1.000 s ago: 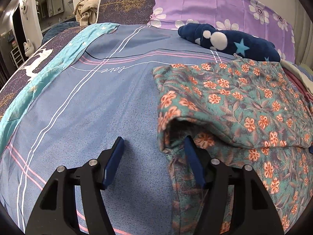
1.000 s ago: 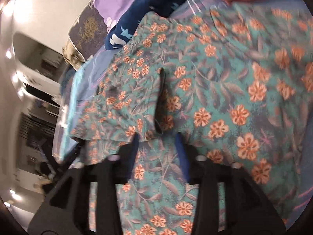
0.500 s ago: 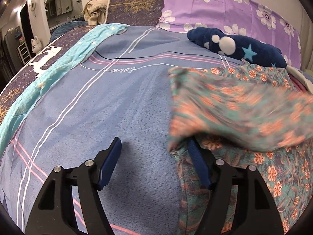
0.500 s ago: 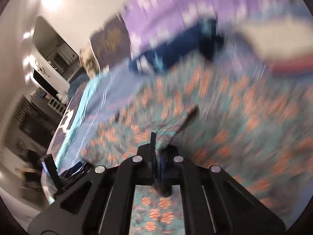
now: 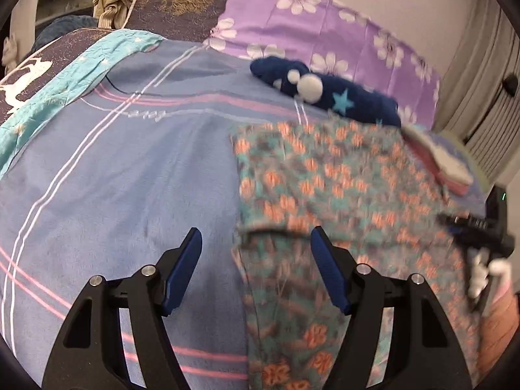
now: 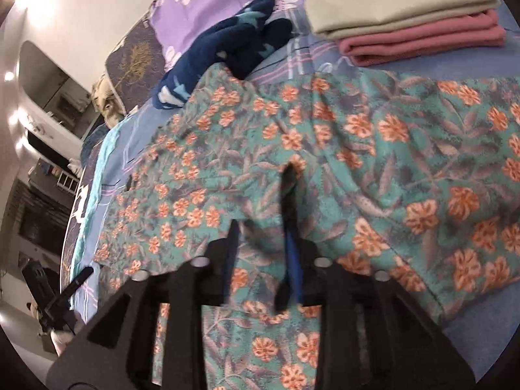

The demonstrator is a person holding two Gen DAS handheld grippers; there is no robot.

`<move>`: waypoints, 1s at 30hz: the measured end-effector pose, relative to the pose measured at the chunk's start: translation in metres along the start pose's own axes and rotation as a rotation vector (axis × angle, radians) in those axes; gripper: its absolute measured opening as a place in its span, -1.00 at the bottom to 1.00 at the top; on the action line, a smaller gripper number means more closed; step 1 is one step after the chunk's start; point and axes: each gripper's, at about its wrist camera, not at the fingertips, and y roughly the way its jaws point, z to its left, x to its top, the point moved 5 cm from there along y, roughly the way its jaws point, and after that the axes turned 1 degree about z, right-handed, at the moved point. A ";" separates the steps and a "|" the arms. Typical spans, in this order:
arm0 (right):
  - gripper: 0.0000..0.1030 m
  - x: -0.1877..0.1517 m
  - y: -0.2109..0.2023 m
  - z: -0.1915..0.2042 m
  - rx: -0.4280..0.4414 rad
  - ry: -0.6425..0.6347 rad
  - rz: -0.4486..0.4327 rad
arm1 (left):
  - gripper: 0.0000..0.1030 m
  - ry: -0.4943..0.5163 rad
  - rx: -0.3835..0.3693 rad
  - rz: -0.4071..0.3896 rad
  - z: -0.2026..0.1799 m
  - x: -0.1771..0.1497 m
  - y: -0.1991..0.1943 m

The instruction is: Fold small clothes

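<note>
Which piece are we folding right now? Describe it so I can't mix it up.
On the blue striped bedsheet, below the purple flowered pillow, lies a teal floral garment spread flat. Unlike the navy star-print fleece behind it and the plain beige and pink folded stack, it alone has orange flowers.

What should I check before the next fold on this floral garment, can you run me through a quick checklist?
1. Left gripper free of cloth: ok, open above the floral garment edge and bedsheet.
2. Right gripper released: ok, jaws opening, nothing pinched.
3. Garment lying flat: not ok, a fold ridge and slit show near the right gripper.
4. Folded stack clear of the garment: ok, apart.
5. Navy star-print item off the garment: cannot tell, it meets the far edge.
</note>
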 end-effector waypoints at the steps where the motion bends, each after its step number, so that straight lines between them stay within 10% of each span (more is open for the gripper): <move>1: -0.09 0.001 -0.002 0.002 0.006 -0.004 0.004 | 0.36 -0.017 -0.007 0.001 0.003 0.009 0.005; 7: -0.01 0.015 0.010 0.012 0.024 0.014 0.004 | 0.24 -0.134 -0.027 0.107 0.024 0.047 0.080; 9: -0.78 0.018 0.011 0.015 0.024 0.006 -0.009 | -0.38 -0.158 -0.054 0.124 0.024 0.055 0.100; 11: -0.90 0.020 0.000 0.024 0.022 -0.033 -0.068 | -0.95 -0.184 -0.102 0.099 0.019 0.066 0.104; 16: -0.87 0.027 -0.040 0.053 0.012 -0.257 -0.290 | -0.95 -0.104 -0.114 -0.107 0.004 0.081 0.069; 22: -0.77 0.028 0.009 -0.019 -0.120 0.041 -0.096 | -0.79 -0.027 0.051 -0.031 0.016 0.064 0.089; 30: -0.70 0.008 -0.023 0.031 0.020 -0.135 -0.114 | -0.47 0.108 -0.008 -0.108 -0.014 0.064 0.029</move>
